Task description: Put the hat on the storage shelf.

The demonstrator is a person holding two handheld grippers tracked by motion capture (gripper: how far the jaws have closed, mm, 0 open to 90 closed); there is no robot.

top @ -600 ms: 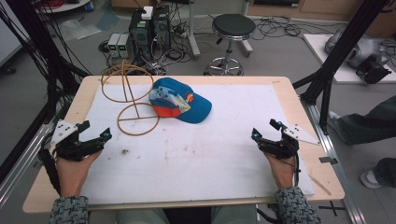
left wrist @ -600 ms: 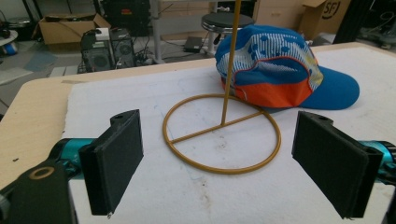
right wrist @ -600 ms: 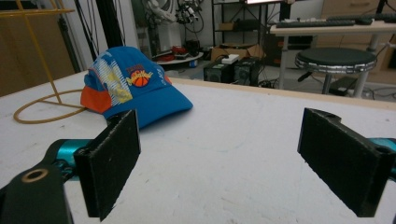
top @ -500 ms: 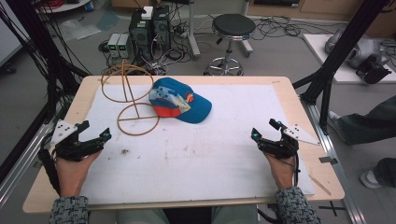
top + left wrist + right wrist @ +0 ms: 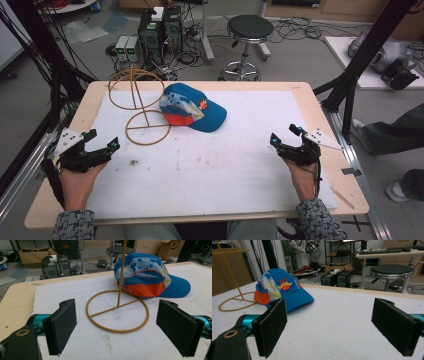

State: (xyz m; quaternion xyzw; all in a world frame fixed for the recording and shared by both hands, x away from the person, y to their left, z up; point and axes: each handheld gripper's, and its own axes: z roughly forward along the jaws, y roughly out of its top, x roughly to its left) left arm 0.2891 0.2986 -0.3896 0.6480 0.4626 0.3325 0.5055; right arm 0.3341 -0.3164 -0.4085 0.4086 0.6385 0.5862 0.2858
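Observation:
A blue cap [image 5: 192, 107] with an orange and white panel lies on the white mat at the back middle, seen also from the left gripper view as the cap [image 5: 147, 275] and from the right as the cap [image 5: 280, 288]. A yellow wire stand [image 5: 145, 107] rises just left of it; its round base [image 5: 117, 311] lies flat on the mat. My left gripper [image 5: 104, 141] rests open at the mat's left edge, empty, jaws toward the stand. My right gripper [image 5: 285, 136] stands open at the right, empty, well clear of the cap.
The wooden table [image 5: 310, 95] carries the white mat [image 5: 220, 165], bare across its middle and front. A black stool [image 5: 249, 30], computer boxes [image 5: 160, 27] and cables stand on the floor behind. Black frame posts [image 5: 360, 65] flank the table.

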